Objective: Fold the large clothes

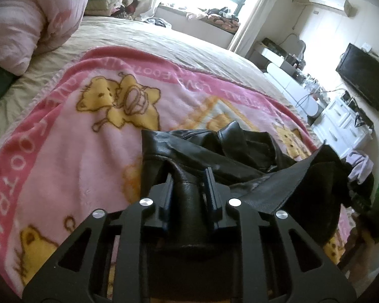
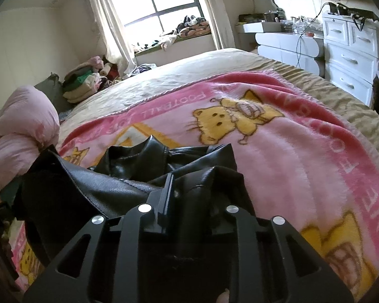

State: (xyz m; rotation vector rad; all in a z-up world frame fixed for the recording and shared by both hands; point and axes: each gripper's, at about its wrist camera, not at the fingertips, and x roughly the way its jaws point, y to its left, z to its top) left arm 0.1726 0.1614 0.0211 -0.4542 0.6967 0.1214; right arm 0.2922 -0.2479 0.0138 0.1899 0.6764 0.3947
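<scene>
Leather fills both my wrist views: the black leather jacket [image 1: 214, 151] lies bunched on the pink bear blanket [image 1: 70, 151] over the bed [image 1: 139, 38]. My left gripper [image 1: 189, 184] has a fold of it between slightly parted jaws; whether the pads bite, I cannot tell. The right gripper [image 2: 187, 189] likewise, one finger hidden by the jacket. I judge this the laying-down step; next I should let go and smooth it flat. Open blanket lies ahead; the pink quilt [image 1: 25, 25] and bed edge bound the sides.

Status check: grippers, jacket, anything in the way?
Left gripper, right gripper: black leather jacket between fingers, grip unclear. Jacket bunched on pink blanket. Nothing in the way.
</scene>
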